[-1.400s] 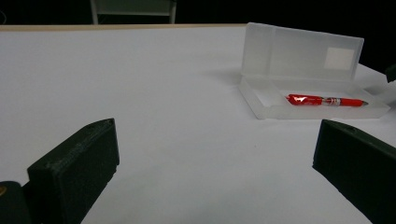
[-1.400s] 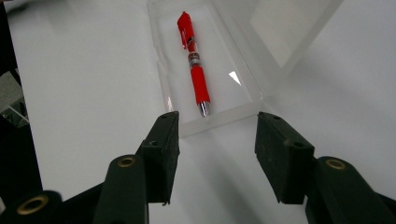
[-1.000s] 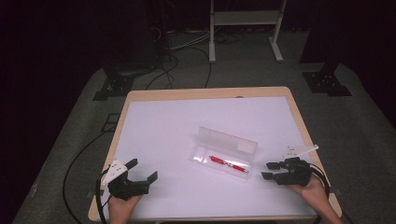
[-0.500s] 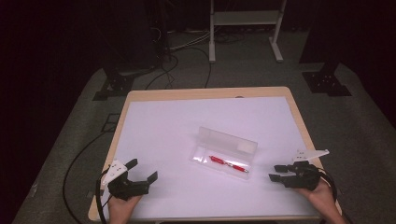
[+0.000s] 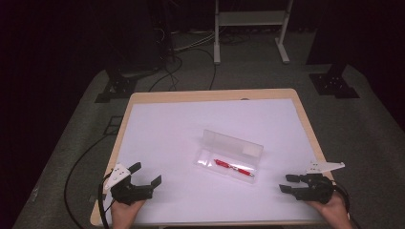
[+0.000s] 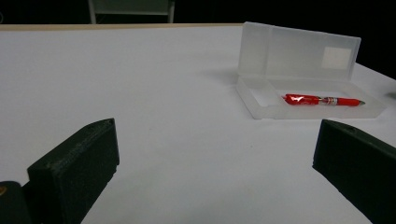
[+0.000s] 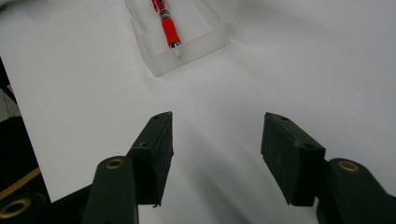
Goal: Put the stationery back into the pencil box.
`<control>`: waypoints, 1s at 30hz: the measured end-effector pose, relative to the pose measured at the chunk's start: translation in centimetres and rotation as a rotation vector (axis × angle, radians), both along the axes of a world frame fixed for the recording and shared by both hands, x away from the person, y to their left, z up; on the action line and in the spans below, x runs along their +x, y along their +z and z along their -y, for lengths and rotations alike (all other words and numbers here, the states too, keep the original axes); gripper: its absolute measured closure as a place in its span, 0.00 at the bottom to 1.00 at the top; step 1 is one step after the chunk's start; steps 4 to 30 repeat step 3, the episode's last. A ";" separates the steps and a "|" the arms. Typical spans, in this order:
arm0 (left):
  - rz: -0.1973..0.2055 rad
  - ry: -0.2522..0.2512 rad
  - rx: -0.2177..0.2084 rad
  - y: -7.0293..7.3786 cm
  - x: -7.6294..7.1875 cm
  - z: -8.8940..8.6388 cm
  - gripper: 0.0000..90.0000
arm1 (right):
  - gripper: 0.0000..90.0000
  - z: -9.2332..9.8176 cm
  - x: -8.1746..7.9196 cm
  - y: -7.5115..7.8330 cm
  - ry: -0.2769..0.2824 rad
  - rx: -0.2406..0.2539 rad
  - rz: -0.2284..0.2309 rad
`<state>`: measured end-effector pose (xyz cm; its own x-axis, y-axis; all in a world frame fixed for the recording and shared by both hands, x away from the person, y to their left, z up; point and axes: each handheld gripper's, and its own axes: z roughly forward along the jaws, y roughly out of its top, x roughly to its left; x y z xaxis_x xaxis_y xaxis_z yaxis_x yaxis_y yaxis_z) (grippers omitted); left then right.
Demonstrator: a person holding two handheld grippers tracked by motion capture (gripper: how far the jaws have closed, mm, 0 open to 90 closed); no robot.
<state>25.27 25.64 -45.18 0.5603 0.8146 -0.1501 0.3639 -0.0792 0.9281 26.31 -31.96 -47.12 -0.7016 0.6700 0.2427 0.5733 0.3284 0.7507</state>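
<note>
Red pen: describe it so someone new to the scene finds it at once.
On the white table top, right of centre, sits a clear plastic case with its lid standing open. The red pen lies inside the case's tray, the only coloured thing there, apart from both black grippers at the near edge.

One clear plastic pencil case (image 5: 231,155) lies open near the table's centre, and inside it one red pen (image 5: 233,167) — nothing else in its tray. One white-topped table (image 5: 157,129) bears it. Two handheld grippers — the left gripper (image 5: 143,177) at seven o'clock, the right gripper (image 5: 289,183) at five o'clock.
</note>
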 end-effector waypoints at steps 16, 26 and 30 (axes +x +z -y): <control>0.000 0.000 0.001 0.0 0.0 0.0 0.00 | 0.43 0.1 -0.4 -0.1 -0.010 0.009 0.009; 0.000 0.000 0.001 0.0 0.0 0.0 0.00 | 0.43 0.1 -0.4 -0.1 -0.010 0.009 0.009; 0.000 0.000 0.001 0.0 0.0 0.0 0.00 | 0.43 0.1 -0.4 -0.1 -0.010 0.009 0.009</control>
